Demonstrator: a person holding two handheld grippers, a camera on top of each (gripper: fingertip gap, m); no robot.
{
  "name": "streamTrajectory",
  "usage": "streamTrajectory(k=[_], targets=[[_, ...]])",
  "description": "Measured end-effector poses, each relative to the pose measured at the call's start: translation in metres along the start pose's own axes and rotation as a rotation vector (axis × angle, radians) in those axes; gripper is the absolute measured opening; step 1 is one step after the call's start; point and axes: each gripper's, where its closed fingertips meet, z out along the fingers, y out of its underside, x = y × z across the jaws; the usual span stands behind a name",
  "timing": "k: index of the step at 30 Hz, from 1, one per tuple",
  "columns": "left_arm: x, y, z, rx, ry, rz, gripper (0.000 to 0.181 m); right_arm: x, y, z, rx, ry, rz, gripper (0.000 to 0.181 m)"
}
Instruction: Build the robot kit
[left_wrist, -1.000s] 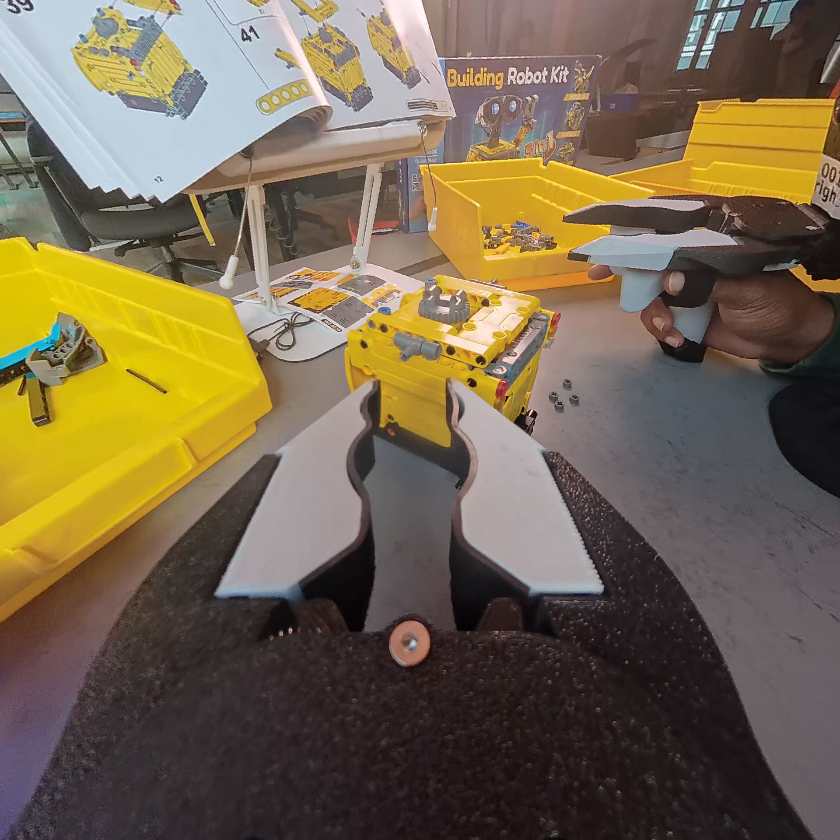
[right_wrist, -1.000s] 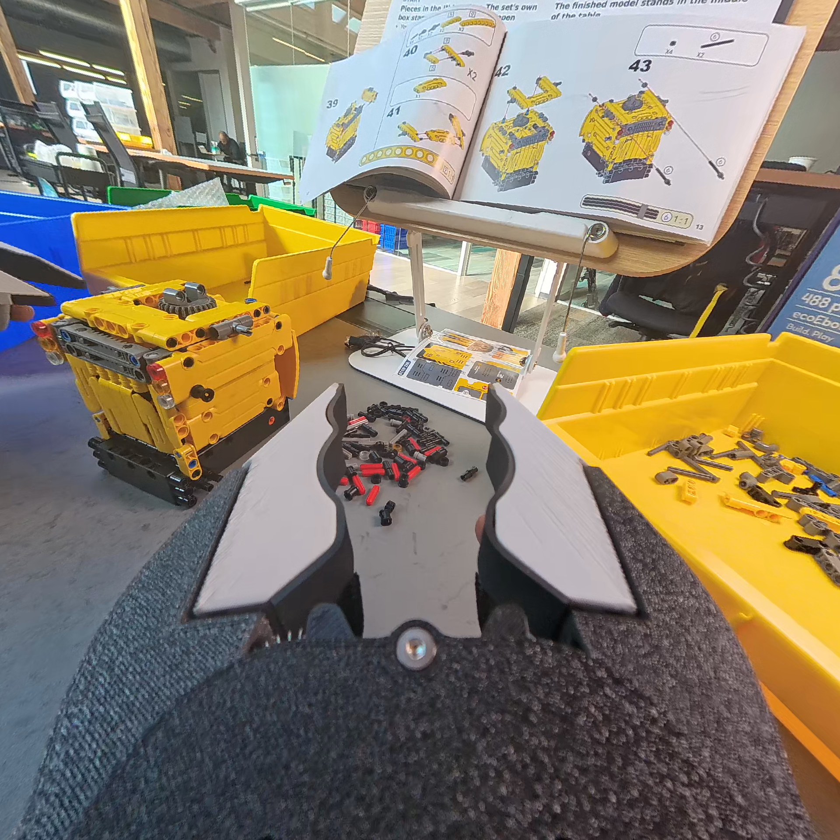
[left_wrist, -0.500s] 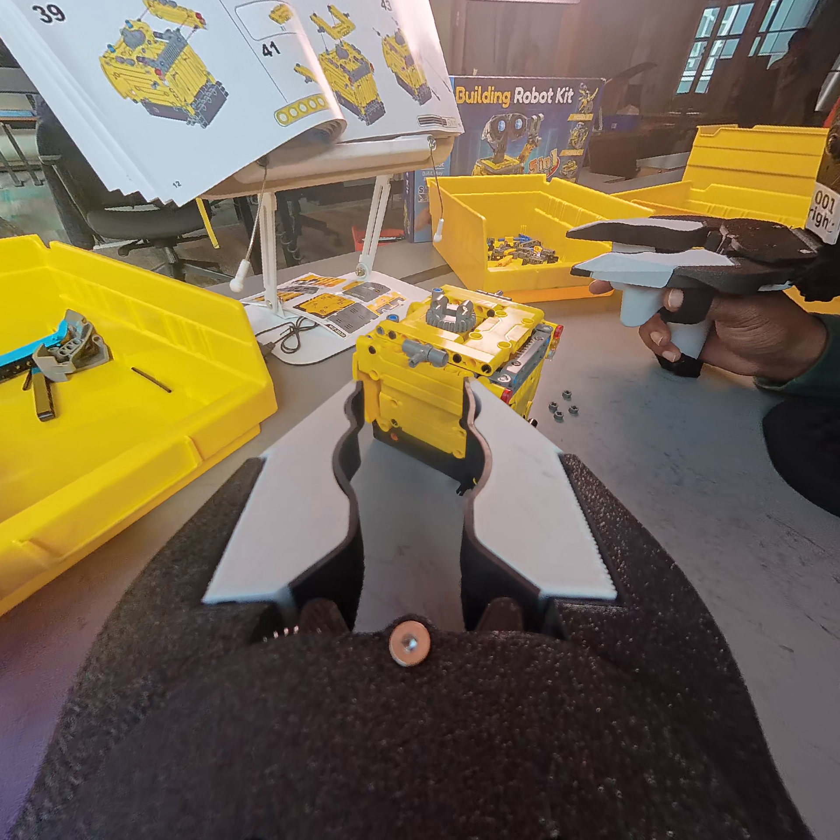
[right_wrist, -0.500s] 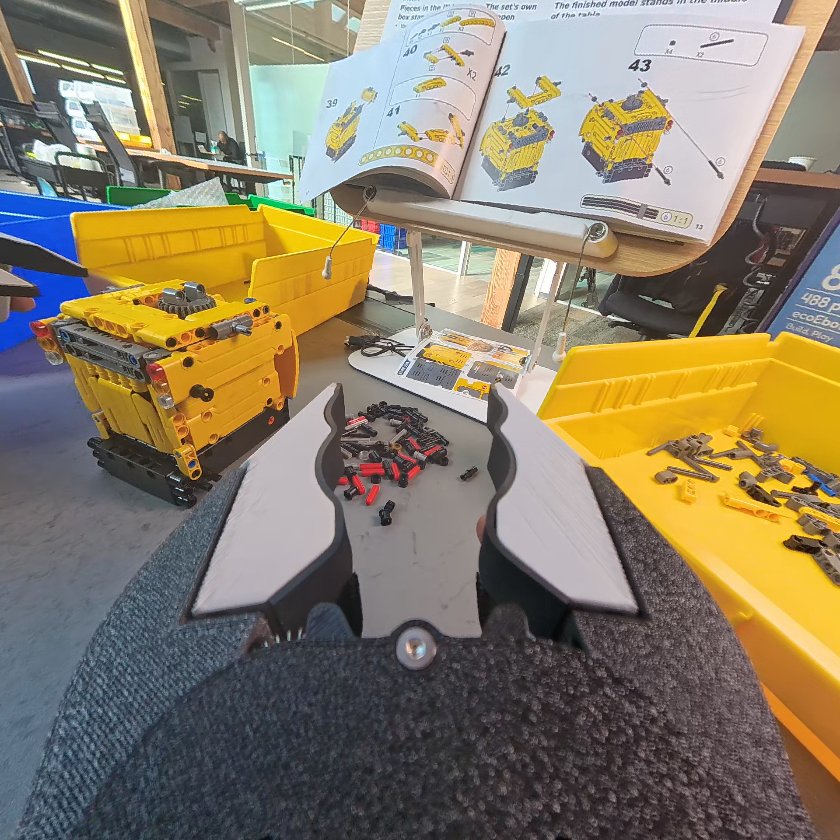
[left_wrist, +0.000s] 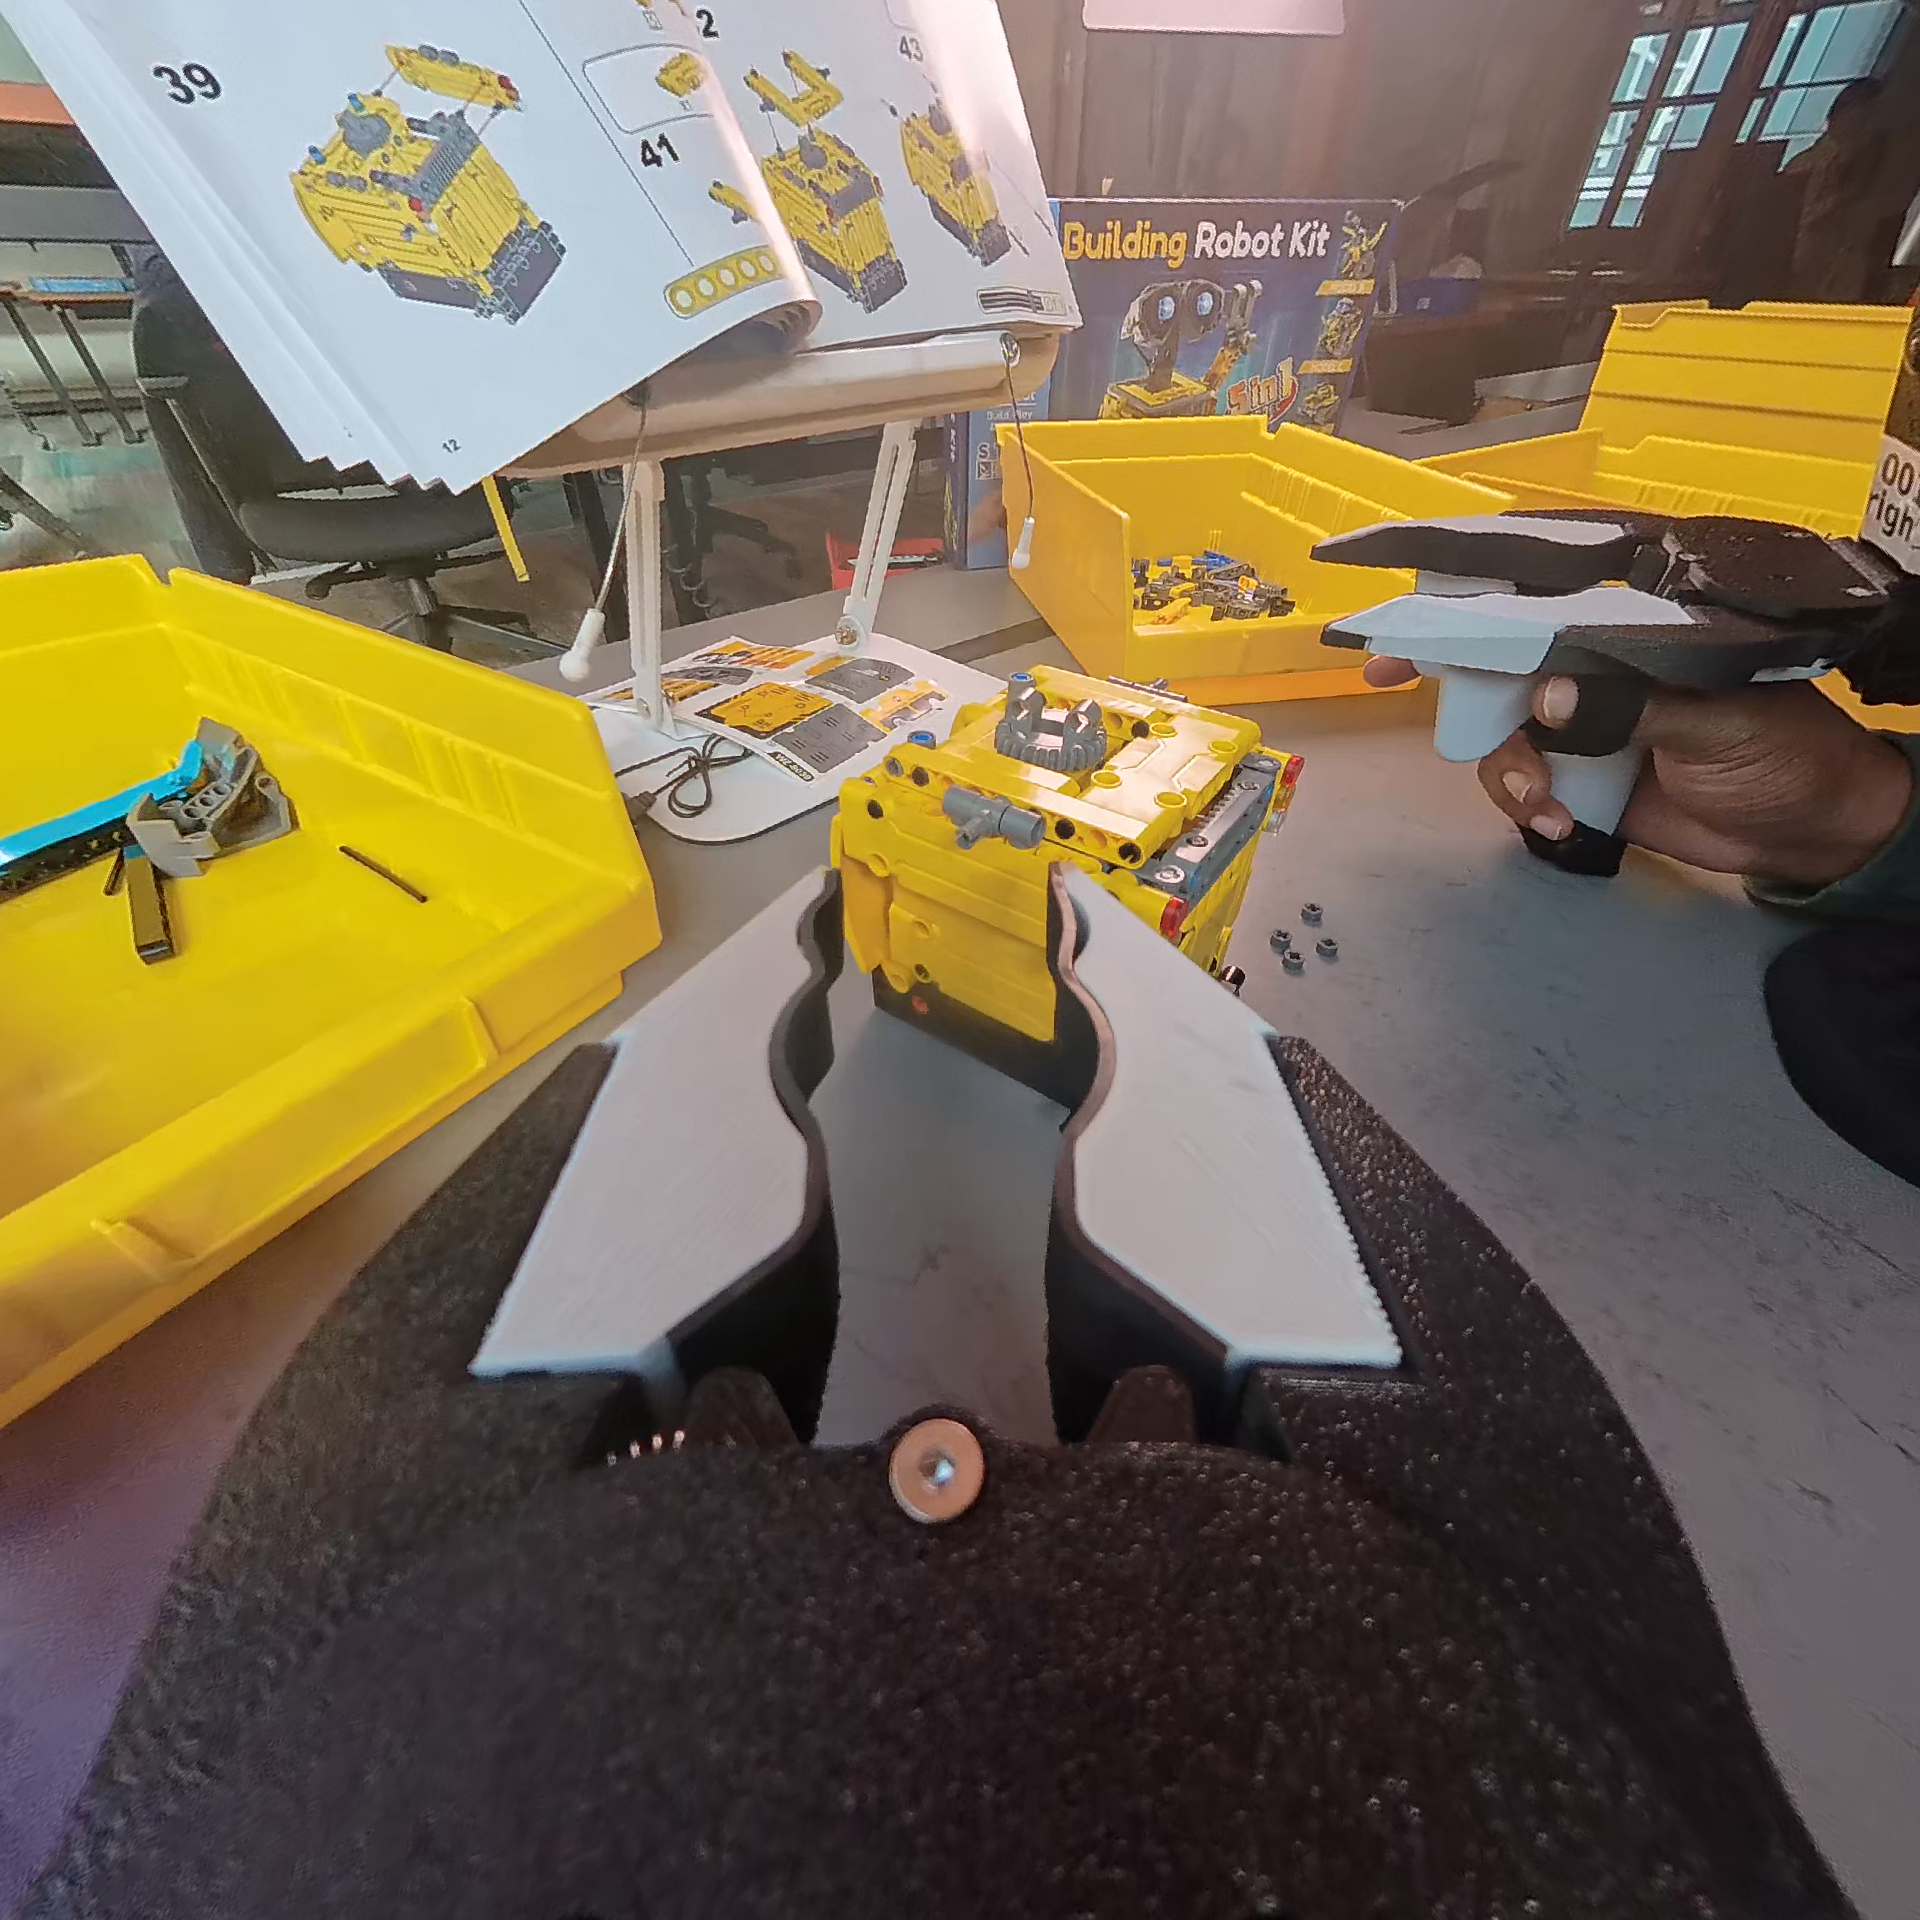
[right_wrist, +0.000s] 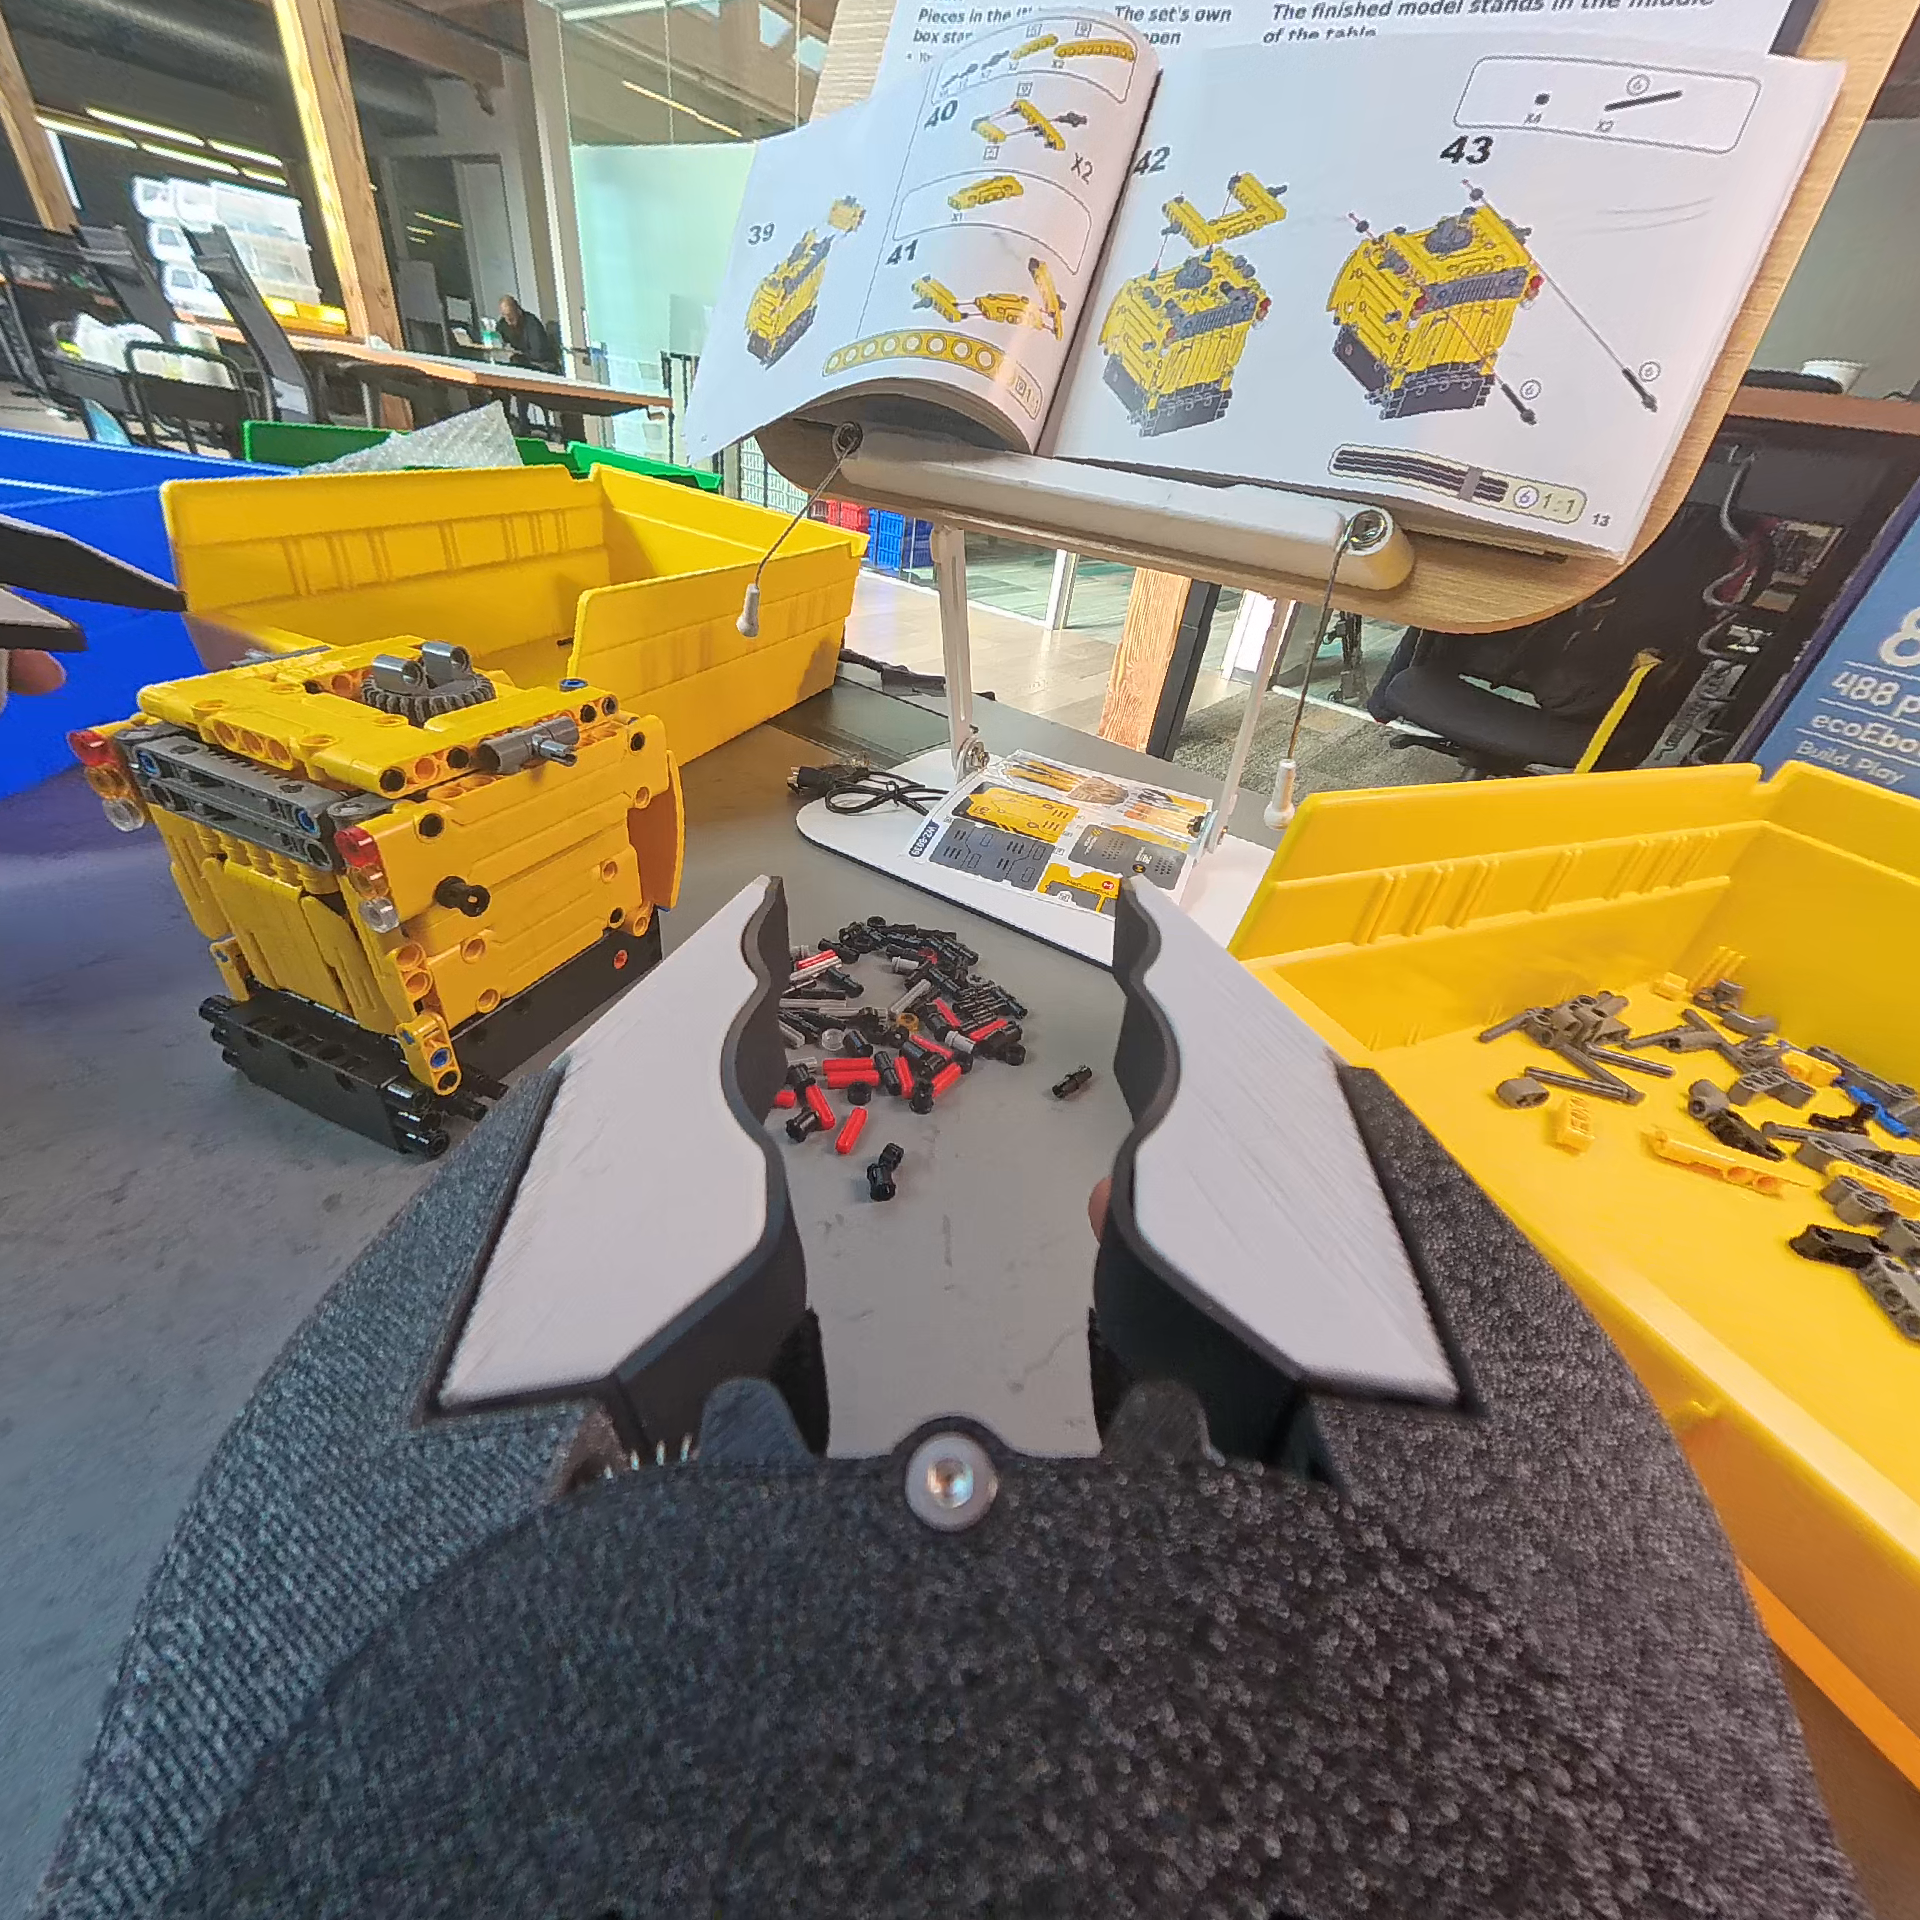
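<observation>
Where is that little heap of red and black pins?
In the right wrist view the pins lie loose on the table, just beyond the open right gripper, between the yellow model and a yellow bin.

An open instruction booklet (right_wrist: 1247, 260) rests on a white stand (right_wrist: 1122, 509) above the grey bench (left_wrist: 1507, 1195). Yellow bins (left_wrist: 312, 935) flank it, one holding grey parts (right_wrist: 1714, 1091); a blue kit box (left_wrist: 1216, 312) stands behind.

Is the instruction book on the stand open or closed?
Open. The instruction book rests on the stand with two pages spread, showing drawings of a yellow model like the one on the table.
</observation>
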Motion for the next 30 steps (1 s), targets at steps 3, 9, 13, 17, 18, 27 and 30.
streamTrajectory(k=[3,9,13,17,18,27,30], targets=[[-0.001,0.001,0.0,-0.005,-0.005,0.002,0.037,0.0,0.0,0.0,0.0,0.0,-0.001,0.062],[-0.003,-0.001,-0.001,-0.001,-0.021,0.01,0.035,0.001,0.0,0.0,0.003,0.006,-0.003,0.064],[-0.007,-0.001,-0.003,0.003,-0.042,0.011,0.036,0.002,-0.001,-0.001,0.004,0.015,-0.003,0.064],[-0.011,-0.002,-0.003,0.008,-0.059,-0.001,0.041,0.002,-0.001,-0.001,0.005,0.017,0.001,0.065],[-0.012,-0.002,-0.003,0.011,-0.063,-0.001,0.043,0.003,-0.001,-0.001,0.006,0.018,0.002,0.065],[-0.014,-0.003,-0.003,0.019,-0.07,-0.008,0.049,0.003,-0.001,-0.001,0.008,0.018,0.005,0.066],[-0.014,-0.003,-0.003,0.02,-0.069,-0.011,0.049,0.003,-0.001,-0.001,0.007,0.018,0.005,0.067]])
